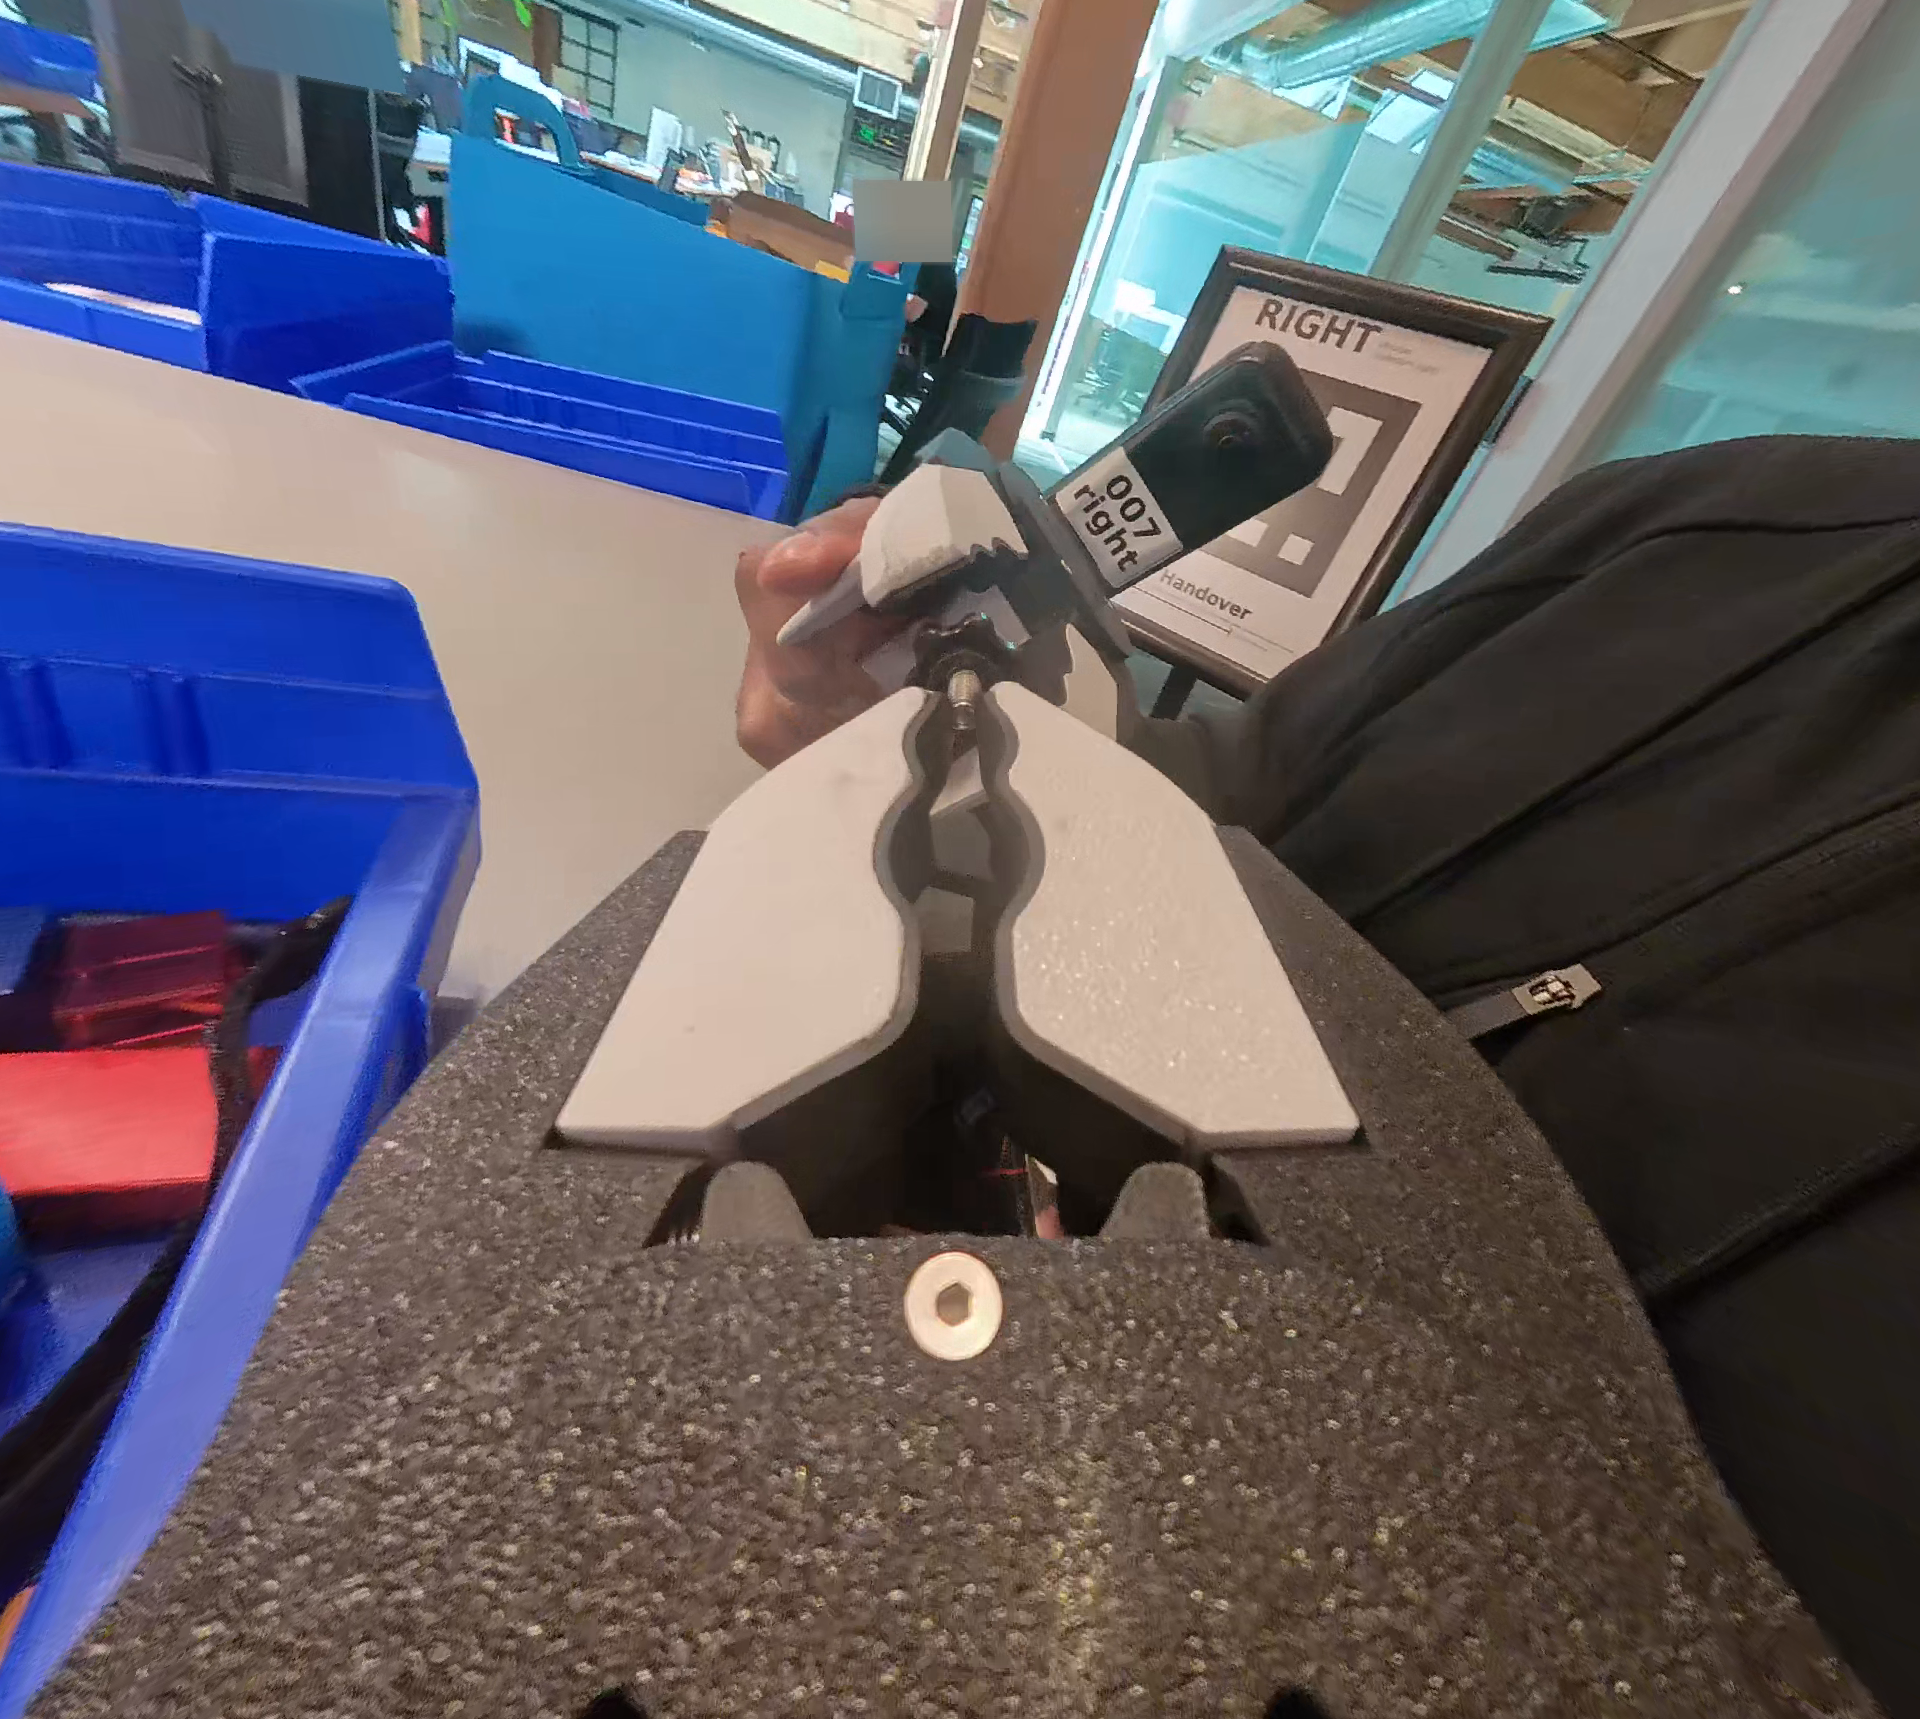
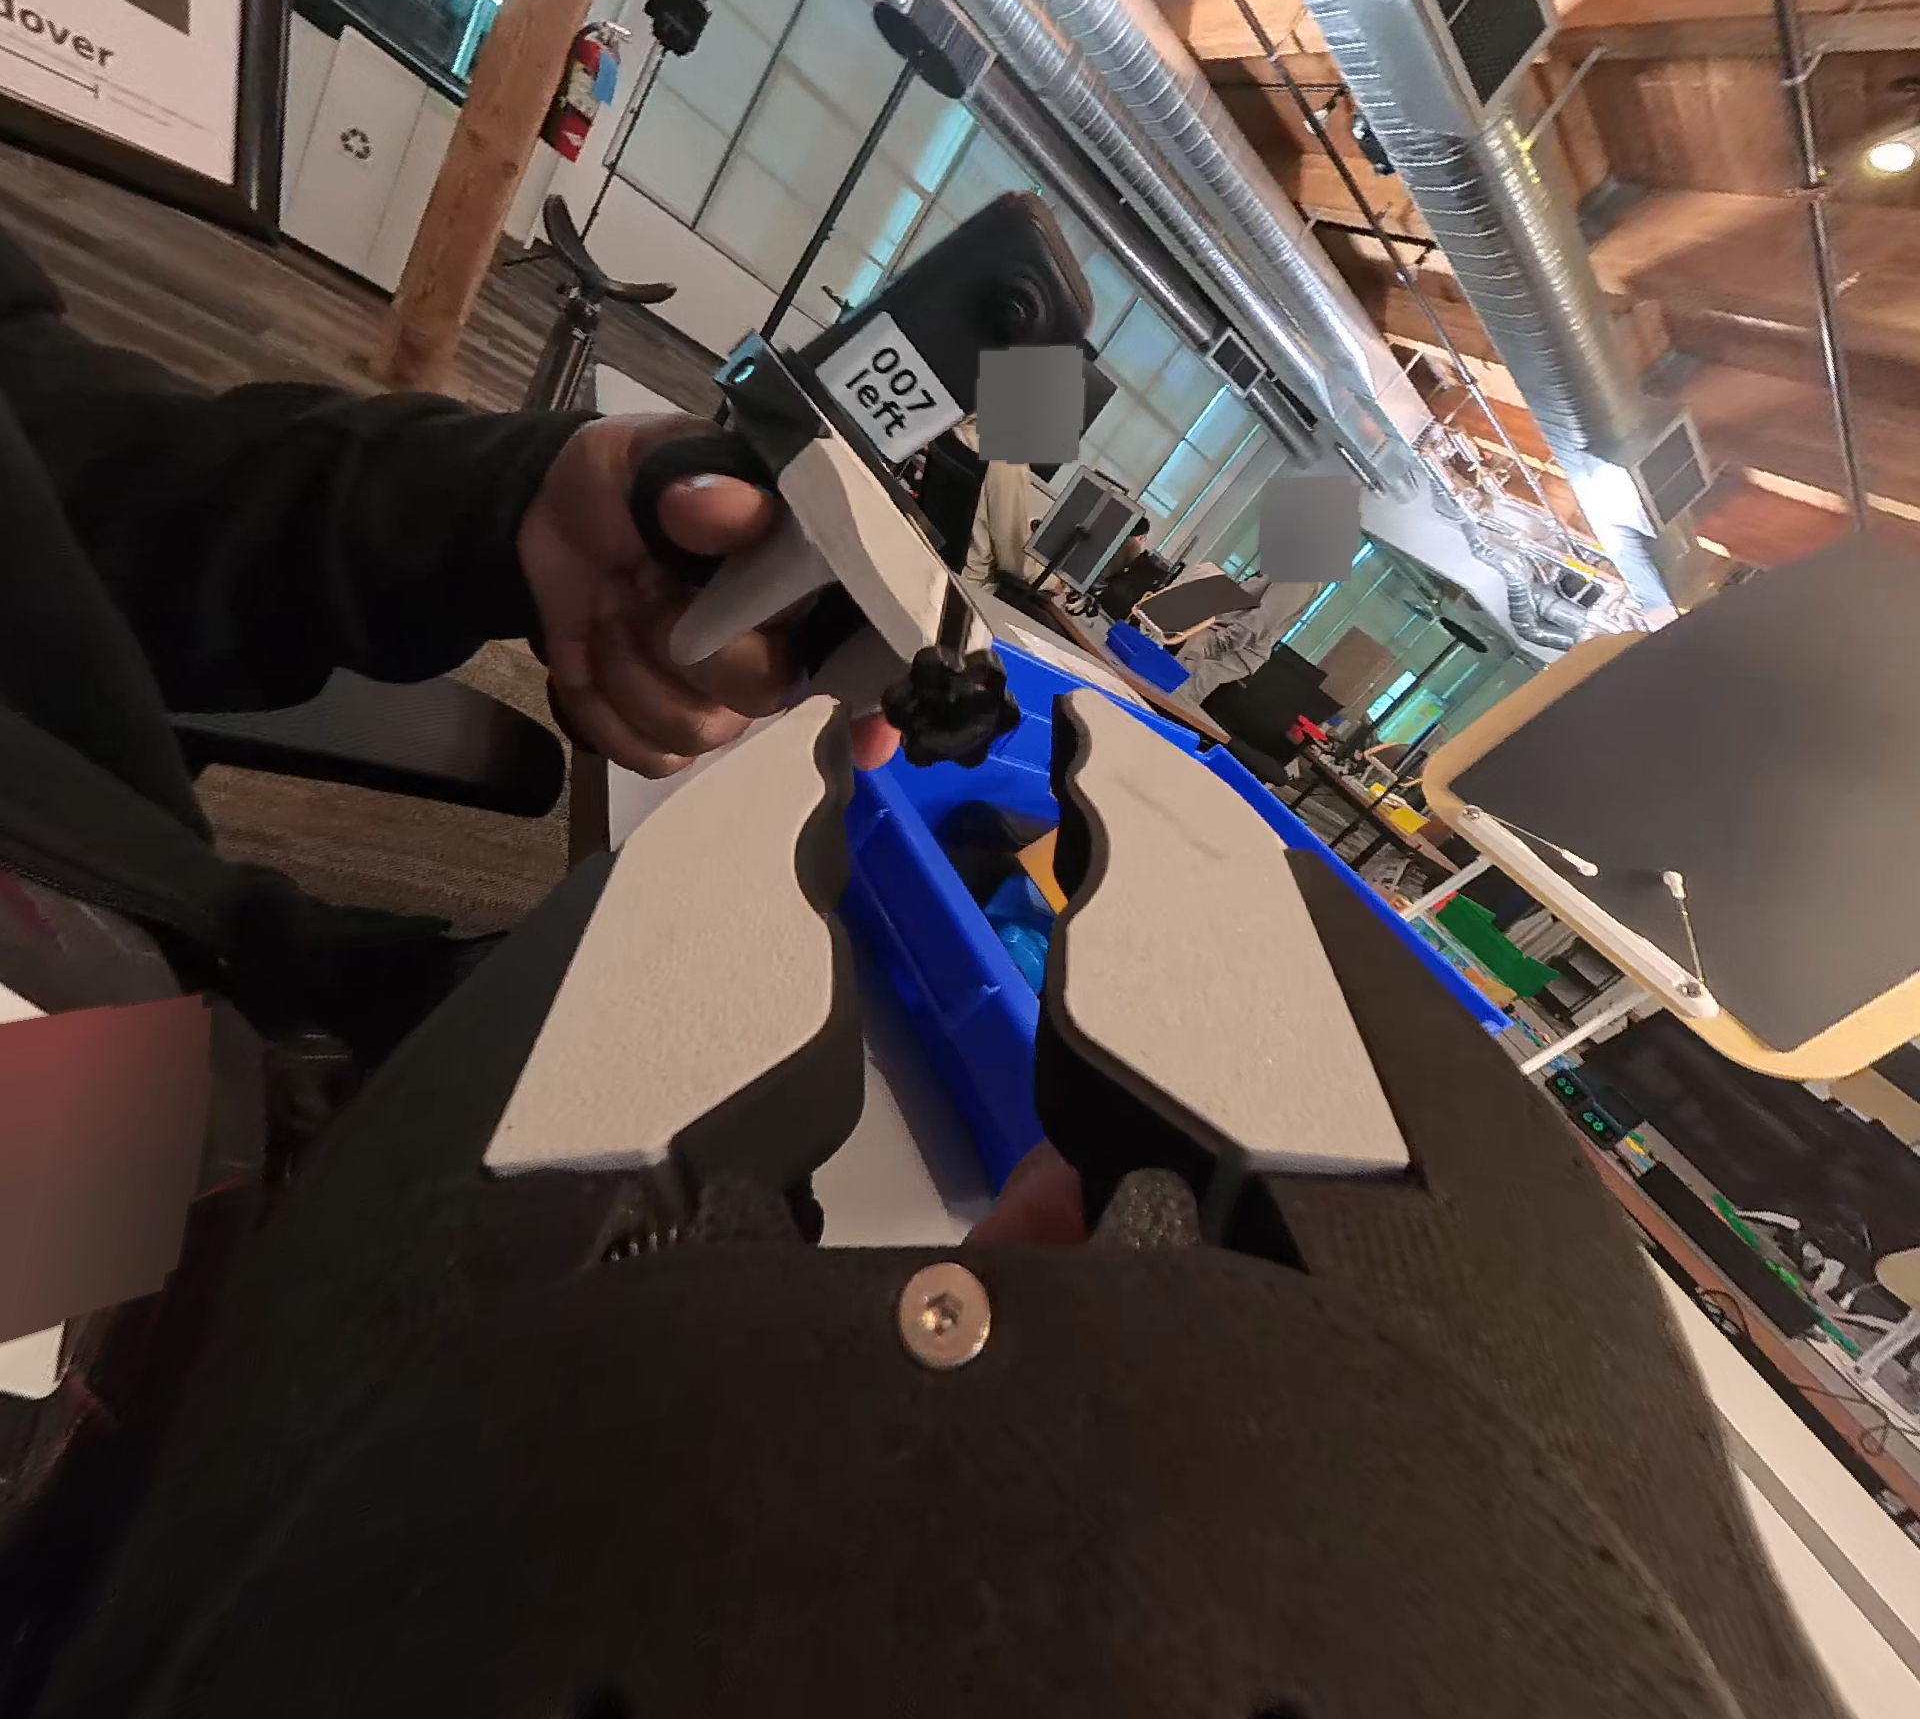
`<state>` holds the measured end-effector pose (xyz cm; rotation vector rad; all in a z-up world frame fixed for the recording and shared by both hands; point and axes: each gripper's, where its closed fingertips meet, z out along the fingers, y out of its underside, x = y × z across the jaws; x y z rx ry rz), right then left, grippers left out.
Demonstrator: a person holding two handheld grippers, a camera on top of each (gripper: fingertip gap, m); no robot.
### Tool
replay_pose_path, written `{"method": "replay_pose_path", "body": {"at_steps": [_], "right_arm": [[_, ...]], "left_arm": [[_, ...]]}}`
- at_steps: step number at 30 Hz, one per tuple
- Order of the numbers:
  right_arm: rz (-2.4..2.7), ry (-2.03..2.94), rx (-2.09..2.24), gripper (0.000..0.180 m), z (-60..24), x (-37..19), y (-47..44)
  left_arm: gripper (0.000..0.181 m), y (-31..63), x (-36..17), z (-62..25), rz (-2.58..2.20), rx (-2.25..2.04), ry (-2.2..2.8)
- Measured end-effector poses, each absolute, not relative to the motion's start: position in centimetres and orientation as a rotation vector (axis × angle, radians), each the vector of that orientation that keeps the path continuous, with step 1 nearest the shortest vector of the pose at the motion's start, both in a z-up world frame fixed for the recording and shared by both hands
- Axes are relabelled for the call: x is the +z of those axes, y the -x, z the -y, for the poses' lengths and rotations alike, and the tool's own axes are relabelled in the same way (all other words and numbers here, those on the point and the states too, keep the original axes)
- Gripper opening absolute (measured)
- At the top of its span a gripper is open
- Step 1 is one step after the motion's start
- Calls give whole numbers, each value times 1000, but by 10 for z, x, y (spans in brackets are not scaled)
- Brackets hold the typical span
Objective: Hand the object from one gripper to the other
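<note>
Right, close in first: the left gripper [image 1: 961,724] has its grey fingers pressed together on the threaded shaft of a knob bolt [image 1: 954,661], the metal stem pinched right at the tips. Over in the right wrist view, the right gripper [image 2: 940,713] stands spread wide, nothing between its pads, and the bolt's black star-shaped knob [image 2: 948,705] hangs just at the mouth of that gap, near the left finger [image 2: 717,921] and not yet gripped.

So the handover looks about halfway, by my reading: the two tools have met, the object is offered, but the receiving close and the giving release are both left to do.

A little farther out, the person's hand [image 2: 634,599] wraps the left tool's handle, sleeve dark, tool angled down toward the receiver. The other hand [image 1: 800,630] holds the right tool tilted, its camera [image 1: 1226,433] pointing up and away.

Below and beyond sit blue bins [image 1: 312,796] on a pale table [image 1: 520,547], with a framed sign [image 1: 1351,422] standing at the far edge.
</note>
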<state>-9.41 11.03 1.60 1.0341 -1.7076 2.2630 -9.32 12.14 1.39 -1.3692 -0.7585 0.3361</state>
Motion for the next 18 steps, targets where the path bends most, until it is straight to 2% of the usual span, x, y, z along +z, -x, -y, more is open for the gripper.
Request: {"method": "replay_pose_path", "body": {"at_steps": [3, 8, 11, 13, 18], "right_arm": [[1706, -1050, 2244, 25, -110, 13, 93], [1793, -984, 2319, 24, -107, 16, 96], [1905, -904, 2467, 24, -107, 22, 98], [1986, -862, 2594, 24, -109, 27, 96], [2334, -845, 2797, 24, -111, 24, 84]], "left_arm": [[6, 94, 10, -125, 770, 286, 1372], [7, 94, 12, -122, 736, 357, 1379], [28, 94, 17, -113, 644, 625, 1442], [33, 92, 20, -106, 550, 870, 1500], [29, 85, 24, -111, 327, 1238, 1584]]}}
